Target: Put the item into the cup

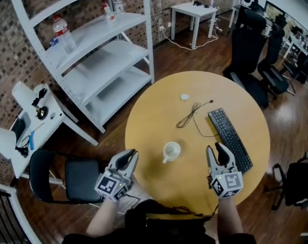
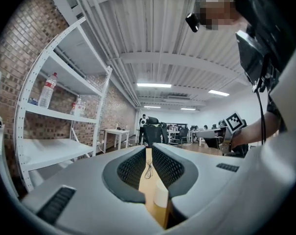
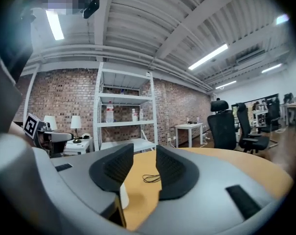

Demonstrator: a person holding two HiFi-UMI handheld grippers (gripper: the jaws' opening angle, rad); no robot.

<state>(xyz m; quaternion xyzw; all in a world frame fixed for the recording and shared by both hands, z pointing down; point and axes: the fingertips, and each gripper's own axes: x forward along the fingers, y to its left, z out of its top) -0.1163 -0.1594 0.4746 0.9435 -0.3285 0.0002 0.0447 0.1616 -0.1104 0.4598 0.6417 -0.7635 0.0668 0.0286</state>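
Left gripper over near-left rim of round table, jaws a narrow slit apart, empty; right gripper just beside keyboard, jaws apart, empty; white cup upright between the grippers; small white item lies well beyond cup, near black cable.

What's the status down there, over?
Grippers: left gripper, right gripper, both open, empty. Item: small white lump beyond white mug, untouched. Obstacle: thin black cable between them.

one cup, one keyboard, one cable, one small white item.
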